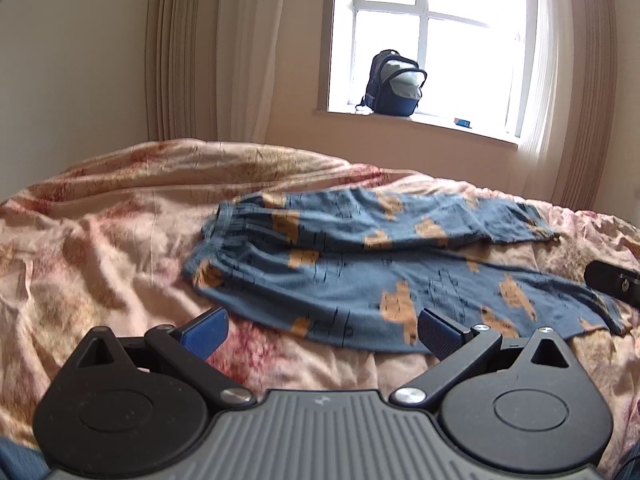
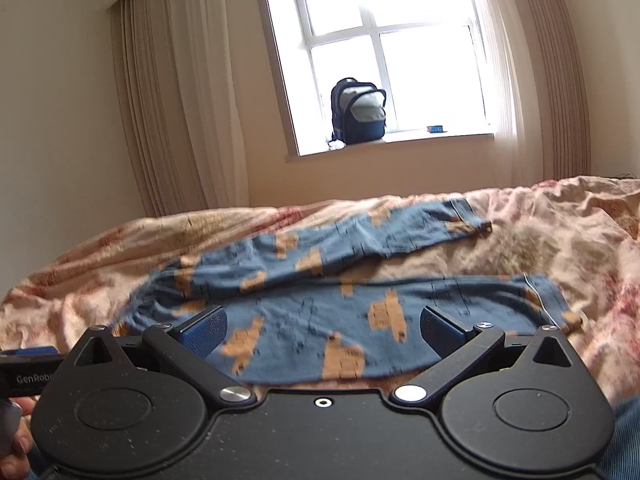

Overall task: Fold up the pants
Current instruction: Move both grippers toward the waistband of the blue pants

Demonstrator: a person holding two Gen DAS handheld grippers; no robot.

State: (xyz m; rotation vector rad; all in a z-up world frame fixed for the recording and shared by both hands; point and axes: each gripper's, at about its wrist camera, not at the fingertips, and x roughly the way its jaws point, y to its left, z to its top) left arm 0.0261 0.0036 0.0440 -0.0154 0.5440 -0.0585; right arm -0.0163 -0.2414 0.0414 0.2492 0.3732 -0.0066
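While both tools hover low at the bottom of their frames, nothing is gripped yet. At the left of the left wrist view lies only the rumpled bedspread (image 1: pixel 100 240), pink and tan, full of ridges. Moving toward the centre, the pants (image 1: pixel 360 272) lie spread on the bed: blue with orange patches, the gathered waistband at centre-left, the two legs running off toward the right edge and splayed apart, the upper one angling away. The left hand-held gripper (image 1: pixel 322 334) sits at lower centre with its jaws wide apart, one blue pad over bare bedspread and the other over the hem side of the near leg. At the far right edge a dark piece of the other tool pokes in.

From the right wrist view, the right hand-held gripper (image 2: pixel 324 330) is likewise spread open and empty, poised over the near leg of the pants (image 2: pixel 320 320). A backpack (image 2: pixel 358 114) stands on the windowsill in the upper centre — well clear of the work.

The risk, as I judge it, is the soft bedding: a pad closing low could pinch the bedspread along with the cloth and drag it into the fold. The splayed legs could also stack crooked — the thin fabric bunching if only one layer is caught.
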